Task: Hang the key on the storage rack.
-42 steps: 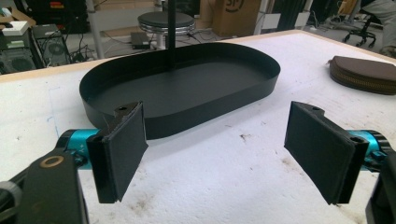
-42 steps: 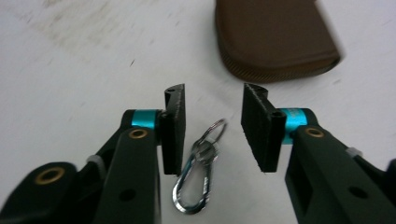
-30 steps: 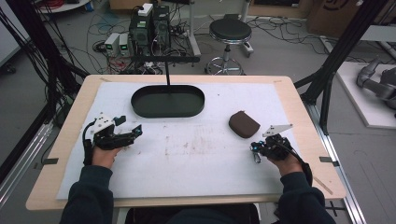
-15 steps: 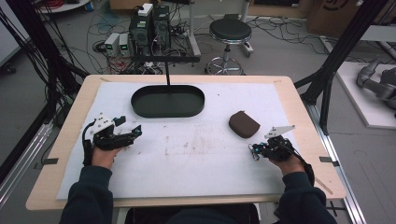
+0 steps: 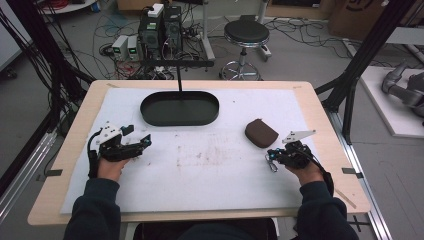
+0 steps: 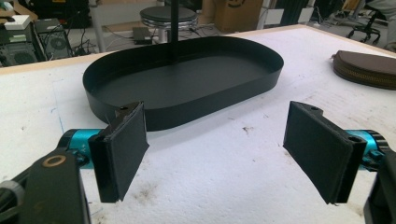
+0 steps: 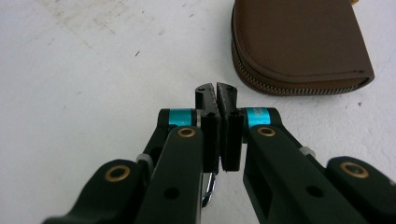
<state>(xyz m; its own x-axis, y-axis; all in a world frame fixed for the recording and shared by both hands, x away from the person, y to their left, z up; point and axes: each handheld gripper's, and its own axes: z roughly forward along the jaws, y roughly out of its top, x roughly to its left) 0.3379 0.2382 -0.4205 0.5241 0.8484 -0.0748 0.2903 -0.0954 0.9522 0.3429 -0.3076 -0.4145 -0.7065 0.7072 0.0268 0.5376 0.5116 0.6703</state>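
A brown zipped pouch (image 5: 261, 133) lies on the white mat at the right, closed; it fills the upper right of the right gripper view (image 7: 299, 44). My right gripper (image 5: 270, 158) rests on the mat just in front of the pouch, a little apart from it; its jaws (image 7: 217, 95) are pressed together with nothing between them. A black oval tray (image 5: 180, 108) sits at the back middle, bare inside (image 6: 187, 79). My left gripper (image 5: 145, 140) rests at the left of the mat, pointing toward the tray, its pads (image 6: 123, 144) spread wide over bare mat.
A thin black post (image 5: 179, 80) rises from the tray's far side. The white mat (image 5: 210, 165) covers most of the wooden table (image 5: 325, 125). Beyond the table stand a stool (image 5: 246, 32) and computer boxes (image 5: 160, 27) on a cable-strewn floor.
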